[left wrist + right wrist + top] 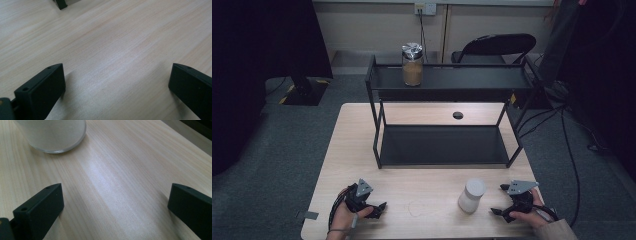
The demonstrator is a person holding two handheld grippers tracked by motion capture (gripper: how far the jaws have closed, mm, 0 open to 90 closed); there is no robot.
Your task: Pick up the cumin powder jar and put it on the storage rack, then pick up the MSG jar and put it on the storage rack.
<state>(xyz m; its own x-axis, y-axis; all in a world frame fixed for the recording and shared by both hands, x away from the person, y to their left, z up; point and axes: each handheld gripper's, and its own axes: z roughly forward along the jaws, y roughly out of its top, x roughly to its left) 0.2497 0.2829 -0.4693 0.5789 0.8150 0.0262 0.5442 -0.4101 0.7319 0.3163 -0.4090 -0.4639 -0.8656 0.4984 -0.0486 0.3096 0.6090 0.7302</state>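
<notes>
A white jar (pixel 472 195) stands upright on the wooden table (pixel 427 200), near the front edge and right of centre. My right gripper (pixel 498 200) rests just to its right with the jaws spread wide, open, pointing toward the jar. In the right gripper view the jar's round base (pixel 53 135) sits ahead and to the left of the right gripper (pixel 115 205), apart from both jaws. At the front left lies my left gripper (pixel 381 209), open. Between the jaws of the left gripper (pixel 115 85) there is bare wood.
A black two-tier rack (pixel 447 120) stands across the middle of the table; one of its feet (pixel 60 3) is in the left gripper view. A glass jar with brown contents and a metal lid (pixel 412 65) sits on its top shelf at the left. A chair (pixel 497 47) stands behind the table.
</notes>
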